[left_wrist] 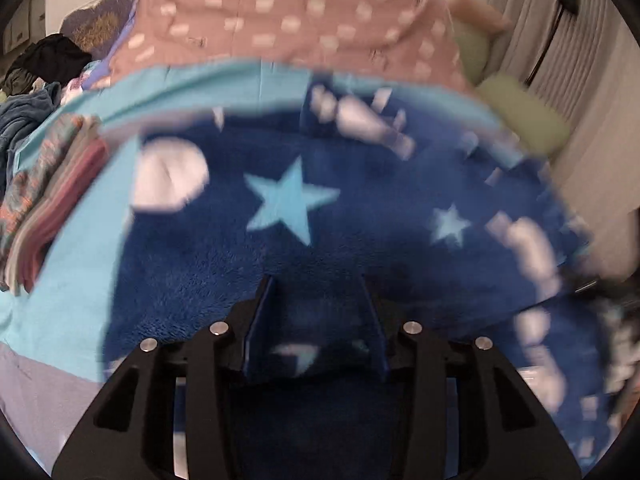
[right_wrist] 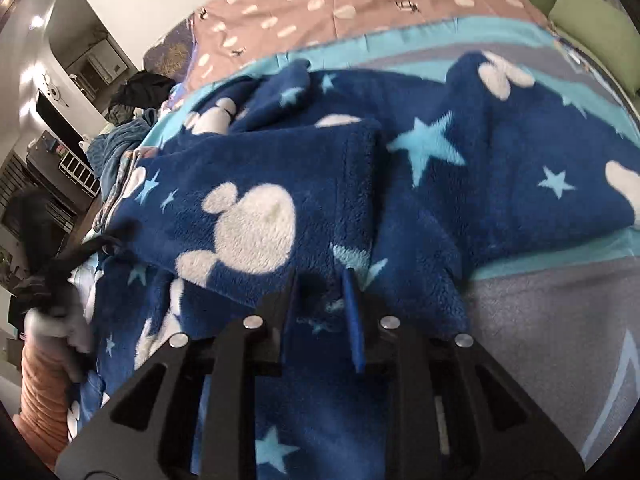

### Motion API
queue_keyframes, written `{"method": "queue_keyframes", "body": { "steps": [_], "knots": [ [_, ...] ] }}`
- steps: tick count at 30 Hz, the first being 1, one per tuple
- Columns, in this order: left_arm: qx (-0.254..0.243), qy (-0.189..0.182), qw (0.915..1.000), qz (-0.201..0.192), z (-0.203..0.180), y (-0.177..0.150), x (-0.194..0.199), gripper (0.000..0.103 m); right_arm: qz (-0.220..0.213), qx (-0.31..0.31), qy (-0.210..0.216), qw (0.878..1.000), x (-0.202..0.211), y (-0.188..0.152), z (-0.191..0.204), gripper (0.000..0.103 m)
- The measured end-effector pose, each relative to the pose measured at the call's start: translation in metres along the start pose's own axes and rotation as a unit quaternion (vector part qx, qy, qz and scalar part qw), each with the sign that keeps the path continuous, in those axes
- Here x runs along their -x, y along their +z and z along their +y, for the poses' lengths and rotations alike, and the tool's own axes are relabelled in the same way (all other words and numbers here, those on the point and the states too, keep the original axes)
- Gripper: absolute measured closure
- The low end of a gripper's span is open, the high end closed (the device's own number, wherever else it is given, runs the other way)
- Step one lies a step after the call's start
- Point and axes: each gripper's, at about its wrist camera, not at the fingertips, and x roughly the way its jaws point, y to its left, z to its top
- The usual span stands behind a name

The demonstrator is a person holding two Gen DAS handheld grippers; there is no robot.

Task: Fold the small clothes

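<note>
Down low, the left gripper [left_wrist: 316, 280] and right gripper [right_wrist: 322, 274] hover, jaws parted, empty, over the blue fleece garment [right_wrist: 248, 184] on the turquoise blanket [left_wrist: 76, 264] (bed); pink dotted sheet [left_wrist: 280, 24] at twelve o'clock, curtain [left_wrist: 560, 40] at two.

No words, numbers, labels or brand marks can be read anywhere in either view; the fabrics carry only pictorial patterns, and the room behind is too small and blurred.
</note>
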Motion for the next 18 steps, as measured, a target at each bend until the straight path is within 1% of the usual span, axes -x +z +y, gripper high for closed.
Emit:
{"method": "queue_keyframes", "body": {
  "steps": [2, 3, 4, 5, 6, 8, 9, 11, 12, 13, 14, 15, 17, 18],
  "knots": [
    [-0.013, 0.012, 0.9998, -0.007, -0.007, 0.001, 0.007, 0.059, -0.041, -0.021, 0.014, 0.999, 0.023, 0.003, -0.014, 0.080],
    [-0.016, 0.014, 0.9998, -0.007, -0.009, 0.000, 0.008, 0.059, -0.060, -0.029, 0.013, 0.998, 0.034, 0.005, -0.023, 0.075],
    [-0.019, 0.014, 0.9997, -0.006, -0.009, -0.001, 0.008, 0.059, -0.090, -0.049, 0.002, 0.995, 0.050, 0.010, -0.039, 0.071],
    [-0.017, 0.012, 0.9998, -0.005, -0.009, 0.000, 0.009, 0.059, -0.109, -0.071, -0.008, 0.991, 0.064, 0.011, -0.060, 0.060],
    [-0.012, 0.010, 0.9999, -0.003, -0.008, 0.002, 0.011, 0.059, -0.122, -0.099, -0.017, 0.987, 0.074, 0.012, -0.081, 0.056],
    [0.002, -0.003, 1.0000, -0.002, -0.009, 0.011, 0.015, 0.059, -0.137, -0.187, -0.035, 0.972, 0.093, 0.008, -0.138, 0.056],
    [0.009, -0.025, 0.9996, -0.007, -0.010, 0.016, 0.024, 0.058, -0.141, -0.228, -0.042, 0.963, 0.100, 0.003, -0.163, 0.056],
    [0.008, -0.051, 0.9985, -0.021, -0.022, 0.024, 0.031, 0.057, -0.161, -0.323, -0.048, 0.931, 0.115, -0.010, -0.219, 0.056],
    [0.003, -0.064, 0.9975, -0.029, -0.031, 0.029, 0.035, 0.053, -0.167, -0.346, -0.048, 0.922, 0.118, -0.013, -0.233, 0.054],
    [-0.004, -0.078, 0.9963, -0.036, -0.041, 0.033, 0.037, 0.049, -0.177, -0.384, -0.048, 0.905, 0.123, -0.020, -0.256, 0.052],
    [-0.016, -0.096, 0.9944, -0.040, -0.054, 0.037, 0.035, 0.044, -0.183, -0.412, -0.047, 0.891, 0.124, -0.025, -0.273, 0.047],
    [-0.024, -0.105, 0.9935, -0.039, -0.062, 0.037, 0.033, 0.043, -0.183, -0.431, -0.043, 0.882, 0.123, -0.030, -0.286, 0.042],
    [-0.041, -0.110, 0.9929, -0.021, -0.081, 0.038, 0.017, 0.043, -0.176, -0.471, -0.042, 0.863, 0.112, -0.033, -0.310, 0.039],
    [-0.050, -0.109, 0.9928, -0.005, -0.090, 0.035, 0.005, 0.043, -0.178, -0.484, -0.039, 0.856, 0.106, -0.032, -0.315, 0.038]
  ]
}}
